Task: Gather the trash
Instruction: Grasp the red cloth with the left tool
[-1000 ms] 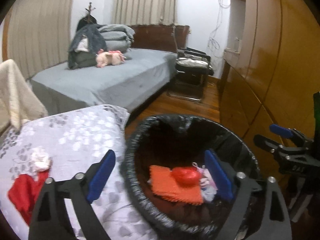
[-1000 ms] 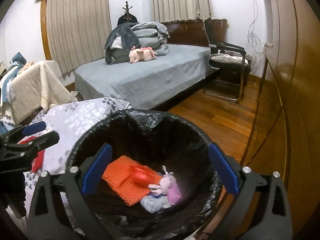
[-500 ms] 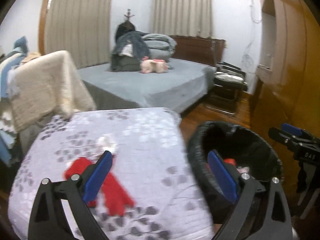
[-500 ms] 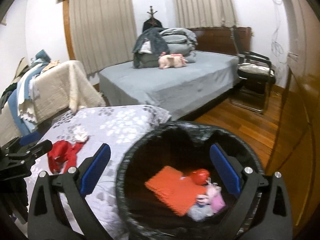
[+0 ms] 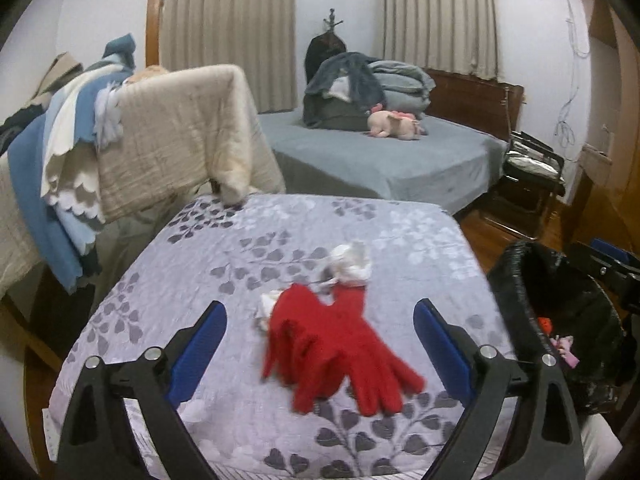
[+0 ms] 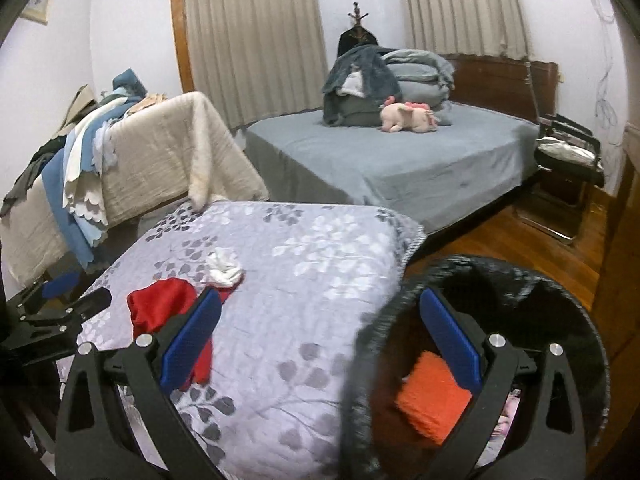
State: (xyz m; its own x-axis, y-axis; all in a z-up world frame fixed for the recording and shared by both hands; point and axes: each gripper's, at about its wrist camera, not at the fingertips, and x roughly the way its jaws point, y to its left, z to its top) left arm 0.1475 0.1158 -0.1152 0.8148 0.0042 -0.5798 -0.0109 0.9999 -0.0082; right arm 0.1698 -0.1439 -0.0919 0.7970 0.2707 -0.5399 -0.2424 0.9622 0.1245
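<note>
A pair of red gloves lies on the lilac leaf-print bedspread, with crumpled white tissue just beyond and another scrap at its left. My left gripper hovers open above the gloves, holding nothing. A black-lined trash bin stands at the bed's right edge. In the right wrist view the red gloves and white tissue lie to the left, and my right gripper stands open over the bin rim, which holds an orange cloth.
A grey bed with folded blankets and a pink plush toy fills the back. Draped beige and blue cloths hang at the left. A black folding chair and wooden wardrobe stand at the right, on wooden floor.
Both grippers swung left, away from the bin toward the bedspread. The red gloves and tissue have come to the centre of the left wrist view; the bin has slid to the right.
</note>
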